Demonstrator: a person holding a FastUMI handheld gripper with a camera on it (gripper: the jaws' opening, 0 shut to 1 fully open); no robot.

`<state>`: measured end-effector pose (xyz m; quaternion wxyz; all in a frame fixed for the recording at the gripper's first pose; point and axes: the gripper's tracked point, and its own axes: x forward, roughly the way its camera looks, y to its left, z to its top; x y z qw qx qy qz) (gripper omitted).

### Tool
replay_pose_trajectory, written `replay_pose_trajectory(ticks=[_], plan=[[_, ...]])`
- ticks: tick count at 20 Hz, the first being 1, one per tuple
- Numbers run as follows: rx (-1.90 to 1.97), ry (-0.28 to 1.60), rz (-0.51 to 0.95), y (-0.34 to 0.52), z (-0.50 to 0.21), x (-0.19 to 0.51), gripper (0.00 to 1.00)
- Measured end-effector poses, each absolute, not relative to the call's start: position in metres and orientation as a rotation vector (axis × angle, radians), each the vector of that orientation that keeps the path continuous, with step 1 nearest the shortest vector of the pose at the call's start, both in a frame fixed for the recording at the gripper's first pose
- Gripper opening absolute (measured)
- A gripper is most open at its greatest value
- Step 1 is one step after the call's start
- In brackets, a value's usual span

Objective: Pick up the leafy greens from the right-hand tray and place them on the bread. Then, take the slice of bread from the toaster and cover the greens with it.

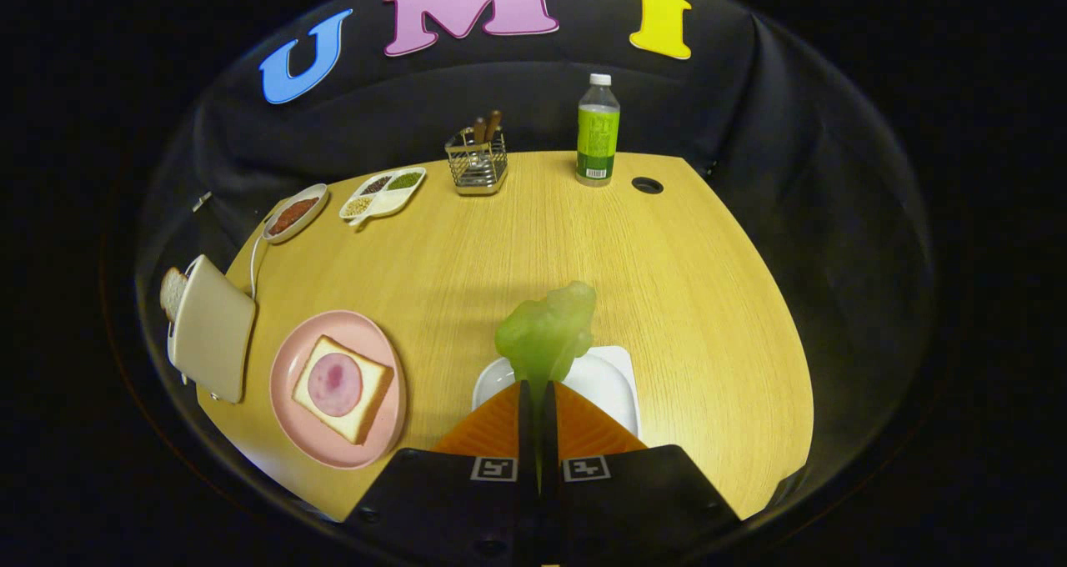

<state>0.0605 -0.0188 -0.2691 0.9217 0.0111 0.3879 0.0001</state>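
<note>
The leafy greens (550,333) are pinched at their lower end between the two orange fingers (492,425) of the tongs (538,393), which are closed almost to touching on the leaf; the rest of the leaf stands up ahead of the fingertips. In my judgement the thin edge grip is deliberate, leaving most of the leaf free to be laid flat. The greens hang over the white tray (613,379), apparently lifted clear of it (contact beneath the fingers cannot be confirmed).

Taking the white tray as reference: just to its left sits the pink plate (288,375) carrying the bread (367,400), topped with a round slice of meat (335,385), face-up to receive the leaf. Further left of the tray, at the counter (650,267) edge, stands the toaster (212,329), a slice of bread (172,292) projecting from its top, ready for the second step.

Beyond the tray, at the far side of the counter: a green-labelled bottle (598,133), a wire holder (477,163), a divided dish (383,192) and a small oval dish (294,213).

The bottle's label is too small to read. The fingers' bases carry square black-and-white markers (493,468), not text.
</note>
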Motion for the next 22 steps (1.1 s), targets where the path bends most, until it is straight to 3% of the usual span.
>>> replay_pose_trajectory(ticks=[9, 22], plan=[[-0.017, 0.714, 0.098, 0.070, -0.219, 0.036, 0.05], [-0.062, 0.800, 0.214, 0.162, -0.267, 0.038, 0.05]])
